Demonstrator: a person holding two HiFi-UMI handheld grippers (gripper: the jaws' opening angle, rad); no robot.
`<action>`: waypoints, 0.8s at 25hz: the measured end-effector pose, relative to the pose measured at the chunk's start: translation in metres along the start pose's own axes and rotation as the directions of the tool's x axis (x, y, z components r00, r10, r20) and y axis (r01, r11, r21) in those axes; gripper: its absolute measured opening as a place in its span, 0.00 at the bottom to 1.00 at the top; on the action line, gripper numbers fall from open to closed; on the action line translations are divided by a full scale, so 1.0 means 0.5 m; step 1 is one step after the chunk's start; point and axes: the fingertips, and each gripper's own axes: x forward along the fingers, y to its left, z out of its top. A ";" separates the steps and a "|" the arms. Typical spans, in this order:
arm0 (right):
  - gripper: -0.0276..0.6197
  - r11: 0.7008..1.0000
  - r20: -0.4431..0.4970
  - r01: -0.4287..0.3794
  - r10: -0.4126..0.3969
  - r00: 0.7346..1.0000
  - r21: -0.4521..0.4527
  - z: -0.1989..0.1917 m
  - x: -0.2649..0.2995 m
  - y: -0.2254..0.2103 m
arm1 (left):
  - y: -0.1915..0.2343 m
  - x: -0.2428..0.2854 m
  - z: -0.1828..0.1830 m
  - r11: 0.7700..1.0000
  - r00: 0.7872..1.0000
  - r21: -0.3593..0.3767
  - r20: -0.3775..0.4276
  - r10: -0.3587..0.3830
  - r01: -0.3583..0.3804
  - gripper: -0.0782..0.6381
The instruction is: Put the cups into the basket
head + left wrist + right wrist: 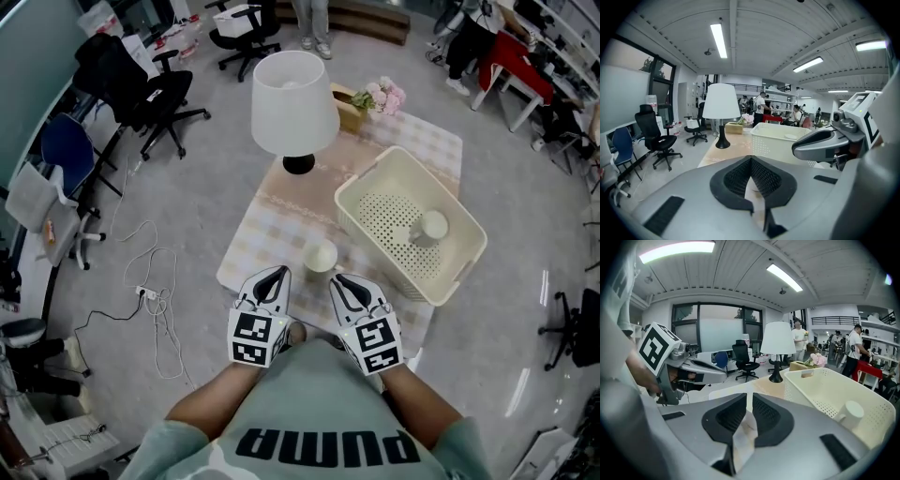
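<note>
Your left tool and right tool are both closed, empty; cup stands on the tabletop just ahead between them (right tool slightly nearer), basket off to its right

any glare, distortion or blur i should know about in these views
Head view: even light, bright reflection streaks on the floor at right, edges bowed. Left gripper view: fisheye, dark corners, ceiling light blown out, its fingers slightly soft. Right gripper view: same fisheye, ceiling strip light overexposed, basket sharp.
</note>
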 end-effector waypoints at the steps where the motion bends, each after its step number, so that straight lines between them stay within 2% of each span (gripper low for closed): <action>1: 0.10 1.000 -0.004 -0.009 0.009 1.000 -0.008 0.000 0.008 0.002 | 0.008 -0.001 -0.002 1.000 1.000 -0.004 -0.002 0.013 -0.013 0.11; 4: 0.29 0.999 -0.026 -0.029 0.028 0.999 -0.030 -0.008 0.033 0.004 | 0.026 -0.002 -0.010 0.999 0.999 -0.016 -0.011 0.044 -0.044 0.11; 9: 0.45 0.997 -0.070 -0.064 0.061 0.996 -0.042 -0.021 0.074 0.008 | 0.049 0.001 -0.029 0.996 0.996 -0.029 -0.027 0.083 -0.084 0.11; 14: 0.51 0.996 -0.106 -0.063 0.056 0.993 -0.066 -0.033 0.106 -0.009 | 0.068 0.011 -0.051 0.993 0.993 -0.051 -0.058 0.107 -0.110 0.11; 20: 0.60 0.991 -0.168 -0.099 0.083 0.982 -0.085 -0.049 0.148 -0.018 | 0.089 0.029 -0.068 0.990 0.989 -0.061 -0.085 0.123 -0.128 0.11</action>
